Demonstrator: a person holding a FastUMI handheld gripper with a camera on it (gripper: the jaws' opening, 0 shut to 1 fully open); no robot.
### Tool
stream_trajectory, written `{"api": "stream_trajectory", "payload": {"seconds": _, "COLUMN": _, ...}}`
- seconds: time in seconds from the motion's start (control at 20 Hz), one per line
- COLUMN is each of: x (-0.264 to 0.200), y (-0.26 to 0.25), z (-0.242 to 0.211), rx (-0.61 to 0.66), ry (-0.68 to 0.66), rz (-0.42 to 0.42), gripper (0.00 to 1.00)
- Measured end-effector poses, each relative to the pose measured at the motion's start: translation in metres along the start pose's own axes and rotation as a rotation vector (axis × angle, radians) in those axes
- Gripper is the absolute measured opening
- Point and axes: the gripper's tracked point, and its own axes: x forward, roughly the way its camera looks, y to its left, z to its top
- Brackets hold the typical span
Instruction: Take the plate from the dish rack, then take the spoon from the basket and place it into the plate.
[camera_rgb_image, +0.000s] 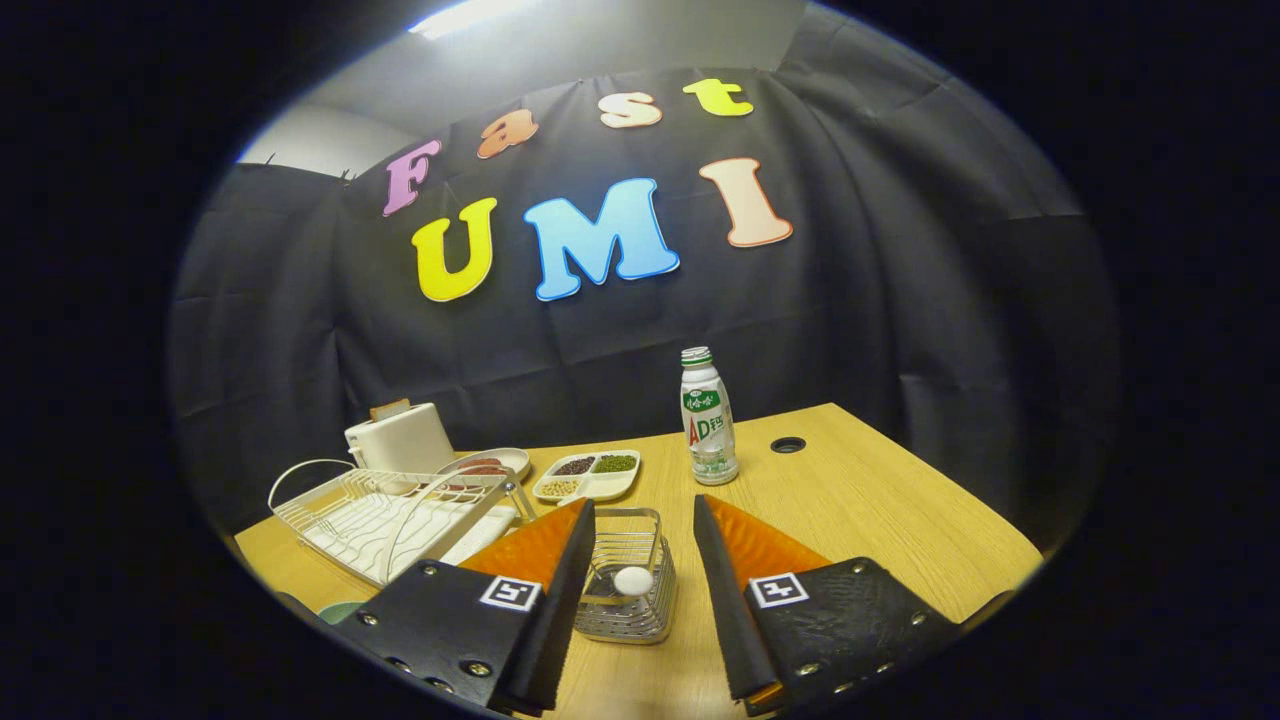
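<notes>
A small wire basket (622, 618) stands on the wooden table between my two fingers. Inside it I see the rounded white end of the spoon (633, 580), with the rest hidden by the wires. My gripper (645, 510) is open and raised a little above the basket, touching nothing. The white wire dish rack (390, 510) sits to the left, just beyond the left finger, and I make out no plate standing in it. A pale green edge (342, 610) peeks out beside the left finger; it may be the plate, but I cannot tell.
Behind the rack stand a white toaster (400, 437), a small dish of sausages (487, 463) and a divided dish of beans (588, 476). A drink bottle (708, 418) stands ahead, past the right finger. A cable hole (788, 444) lies beyond it.
</notes>
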Motion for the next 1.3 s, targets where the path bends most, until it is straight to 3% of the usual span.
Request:
{"api": "stream_trajectory", "payload": {"seconds": 0.05, "x": 0.003, "y": -0.002, "z": -0.001, "rx": -0.015, "ry": -0.009, "rz": -0.024, "gripper": 0.53}}
{"api": "stream_trajectory", "payload": {"seconds": 0.15, "x": 0.004, "y": 0.002, "z": -0.002, "rx": -0.015, "ry": -0.012, "rz": -0.022, "gripper": 0.22}}
{"api": "stream_trajectory", "payload": {"seconds": 0.25, "x": 0.000, "y": 0.008, "z": 0.000, "rx": 0.001, "ry": -0.001, "rz": -0.013, "gripper": 0.22}}
{"api": "stream_trajectory", "payload": {"seconds": 0.3, "x": -0.001, "y": 0.009, "z": 0.002, "rx": 0.002, "ry": 0.006, "rz": -0.016, "gripper": 0.12}}
{"api": "stream_trajectory", "payload": {"seconds": 0.5, "x": -0.005, "y": 0.009, "z": 0.010, "rx": -0.035, "ry": 0.014, "rz": -0.042, "gripper": 0.06}}
{"api": "stream_trajectory", "payload": {"seconds": 1.3, "x": -0.054, "y": 0.025, "z": 0.087, "rx": -0.027, "ry": 0.049, "rz": -0.057, "gripper": 0.06}}
